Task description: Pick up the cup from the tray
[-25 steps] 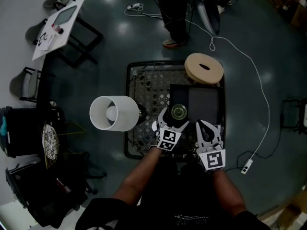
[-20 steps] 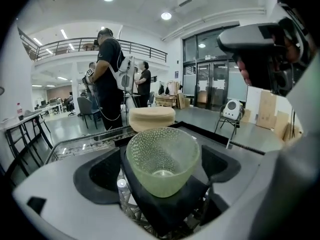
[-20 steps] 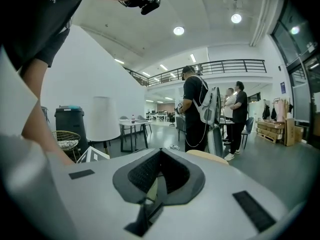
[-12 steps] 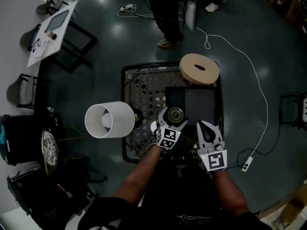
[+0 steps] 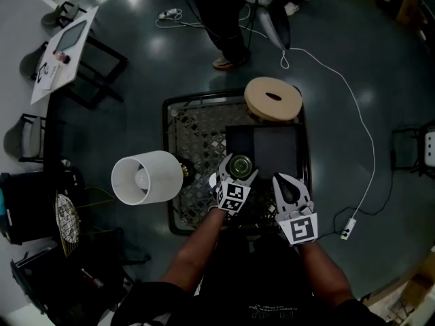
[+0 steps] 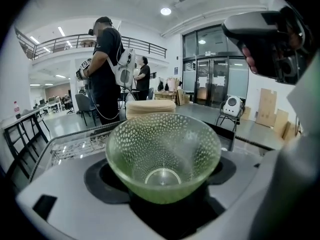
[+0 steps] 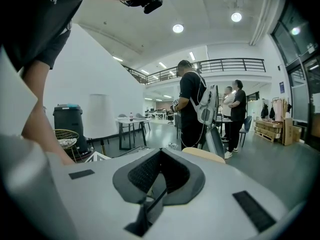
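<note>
At the far left stood a white lamp shade (image 5: 146, 177), lying with its open end toward my head camera, just beside the black mesh cart (image 5: 194, 131). On the cart, near its front edge, my left gripper (image 5: 238, 171) reached in with its jaws spread wide to either side of the green dimpled cup (image 5: 239, 166). The jaws had just been closing in, with the cup between them, but I could not make out the pads actually pressing on the glass. The cup stood upright at the near left corner of the dark tray (image 5: 279, 148), its long axis vertical, its mouth pointing up and its narrow base down on the tray; from the left gripper view I looked over the rim and down to its clear bottom. Beyond the tray, at the cart's far right corner, sat a round wooden stool (image 5: 272, 98). To the right of the cup, my right gripper (image 5: 291, 184) hung over the cart's front edge, well clear of the cup, its jaws pressed together on nothing.
</note>
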Demonstrator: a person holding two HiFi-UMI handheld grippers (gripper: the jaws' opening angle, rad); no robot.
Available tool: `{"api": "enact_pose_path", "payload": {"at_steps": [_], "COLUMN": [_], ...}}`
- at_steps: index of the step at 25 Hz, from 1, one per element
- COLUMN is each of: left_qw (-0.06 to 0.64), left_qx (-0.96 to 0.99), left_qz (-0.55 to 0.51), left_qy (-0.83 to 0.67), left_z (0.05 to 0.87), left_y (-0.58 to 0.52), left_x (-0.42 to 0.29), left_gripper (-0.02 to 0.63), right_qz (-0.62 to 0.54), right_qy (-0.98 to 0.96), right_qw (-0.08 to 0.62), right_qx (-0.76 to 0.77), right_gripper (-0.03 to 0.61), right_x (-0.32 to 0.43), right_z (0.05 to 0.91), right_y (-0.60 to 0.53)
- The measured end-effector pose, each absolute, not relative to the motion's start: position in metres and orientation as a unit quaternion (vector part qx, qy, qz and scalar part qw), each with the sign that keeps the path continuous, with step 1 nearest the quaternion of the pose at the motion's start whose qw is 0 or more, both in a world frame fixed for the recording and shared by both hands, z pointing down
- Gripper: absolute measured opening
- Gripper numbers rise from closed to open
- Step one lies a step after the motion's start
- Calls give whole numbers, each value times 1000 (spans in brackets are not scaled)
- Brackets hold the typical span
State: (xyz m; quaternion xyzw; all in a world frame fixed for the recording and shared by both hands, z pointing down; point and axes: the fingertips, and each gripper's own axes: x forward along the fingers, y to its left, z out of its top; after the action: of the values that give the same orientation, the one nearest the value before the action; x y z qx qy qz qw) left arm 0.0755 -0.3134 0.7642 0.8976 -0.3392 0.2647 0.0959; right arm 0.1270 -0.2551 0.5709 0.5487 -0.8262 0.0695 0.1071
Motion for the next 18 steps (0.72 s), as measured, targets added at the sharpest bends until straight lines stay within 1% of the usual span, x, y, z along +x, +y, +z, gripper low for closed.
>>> {"api": "enact_pose_path", "payload": {"at_steps": [1,2,8,13,18], "left_qw": [94,93,87,95,97], "left_qx": [896,895,896,894,894], "left_qz": [266,267,262,259,243], "left_qy": [-342,-345,-348,-352,-363], "left_z": [765,765,764,764,750], "left_y": [-314,-314,-313,-313,-317], "left_x": [75,75,77,74,75], "left_gripper": [404,395,387,385,385], "right_qz": [68,66,68,61,52], "right_qy": [-826,-827,-828,-830,-831], "right_qw": [106,106,106,109,110], "right_qx": [549,548,546,543,543], "right_gripper": [9,9,9,9,9], "right_x": [127,127,127,128,128], "right_z": [571,570,572,572,572], "right_y": [-255,-255,-252,-252,-253]}}
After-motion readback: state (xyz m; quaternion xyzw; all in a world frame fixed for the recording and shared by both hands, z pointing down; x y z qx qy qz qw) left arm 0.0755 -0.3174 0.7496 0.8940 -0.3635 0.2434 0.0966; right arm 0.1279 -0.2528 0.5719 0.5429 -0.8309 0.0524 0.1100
